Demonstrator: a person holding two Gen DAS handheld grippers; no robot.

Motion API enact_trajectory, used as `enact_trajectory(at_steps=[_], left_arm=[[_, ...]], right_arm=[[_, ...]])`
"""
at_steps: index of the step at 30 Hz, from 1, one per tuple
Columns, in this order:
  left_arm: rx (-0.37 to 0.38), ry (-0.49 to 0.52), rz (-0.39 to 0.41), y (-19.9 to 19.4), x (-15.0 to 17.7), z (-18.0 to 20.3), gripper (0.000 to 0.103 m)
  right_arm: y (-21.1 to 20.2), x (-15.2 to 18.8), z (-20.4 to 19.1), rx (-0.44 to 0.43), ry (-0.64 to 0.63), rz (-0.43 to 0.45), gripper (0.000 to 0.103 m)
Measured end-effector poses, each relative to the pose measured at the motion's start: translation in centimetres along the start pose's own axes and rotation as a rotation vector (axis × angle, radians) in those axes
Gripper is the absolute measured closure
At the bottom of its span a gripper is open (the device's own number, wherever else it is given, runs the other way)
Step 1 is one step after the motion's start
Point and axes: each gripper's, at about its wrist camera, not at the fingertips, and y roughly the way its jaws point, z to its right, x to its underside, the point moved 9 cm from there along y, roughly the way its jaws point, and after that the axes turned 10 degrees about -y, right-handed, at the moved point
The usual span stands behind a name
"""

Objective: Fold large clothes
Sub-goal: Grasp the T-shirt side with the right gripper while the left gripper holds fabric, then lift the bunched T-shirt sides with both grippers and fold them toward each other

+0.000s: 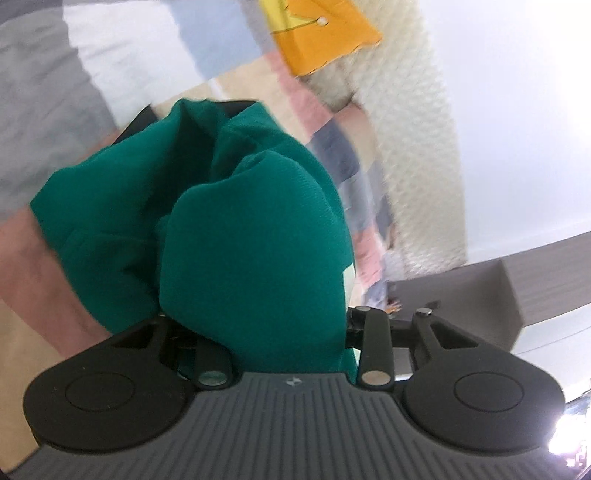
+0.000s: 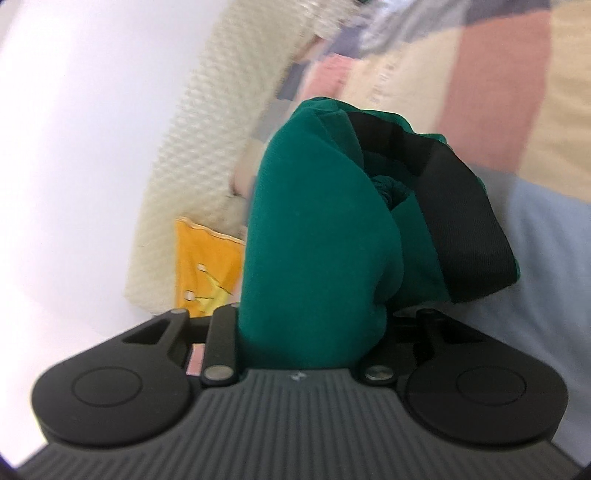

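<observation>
Both tongs | left tongs (image 1: 236, 155), right tongs (image 2: 373, 162) | clamped on green garment (image 1: 255, 236)

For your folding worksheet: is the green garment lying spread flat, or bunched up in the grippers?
Bunched up. The green garment bulges in thick folds between each gripper's fingers, in the left gripper and the right gripper.

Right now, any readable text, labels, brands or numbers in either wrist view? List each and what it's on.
None readable.
Left gripper body: small round emblem at the top edge of its ribbed plate, no letters legible.
Right gripper body: same small mark, too small and blurred to read.
Yellow cloth: thin line drawing, not text.
Green garment, patchwork blanket: no print visible.
</observation>
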Motion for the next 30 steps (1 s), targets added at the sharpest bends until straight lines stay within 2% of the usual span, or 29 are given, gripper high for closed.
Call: enact_trajectory(at_steps=[6, 10, 13, 16, 21, 27, 30], left_arm=[[-0.02, -0.025, -0.051, 1.2, 0.7, -2.2, 0.05], [-0.056, -0.033, -0.083, 1.2, 1.5, -3.7, 0.017], [-0.085, -0.038, -0.096, 1.7, 2.3, -4.9, 0.006], [-0.102, -0.097, -0.127, 2.2, 2.8, -6.1, 0.0], [-0.117, -0.234, -0.171, 3.8, 3.2, -8.5, 0.0], [-0.079, -0.346, -0.122, 6.6, 2.6, -10.3, 0.0], [-0.075, -0.369, -0.096, 7.8, 2.3, -10.7, 0.0]], right_arm=[[0.5, 1.0, 4.2, 0.008, 0.119, -0.006, 0.066], [0.7, 1.0, 4.0, 0.011, 0.087, -0.011, 0.065], [0.6, 0.8, 3.8, 0.01, 0.088, -0.008, 0.065], [0.2, 0.6, 3.1, 0.011, 0.097, -0.006, 0.065], [-0.2, 0.9, 3.0, 0.018, 0.099, -0.007, 0.065], [-0.2, 1.1, 2.8, 0.022, 0.094, 0.003, 0.065], [0.0, 1.2, 2.7, 0.027, 0.085, 0.006, 0.065]])
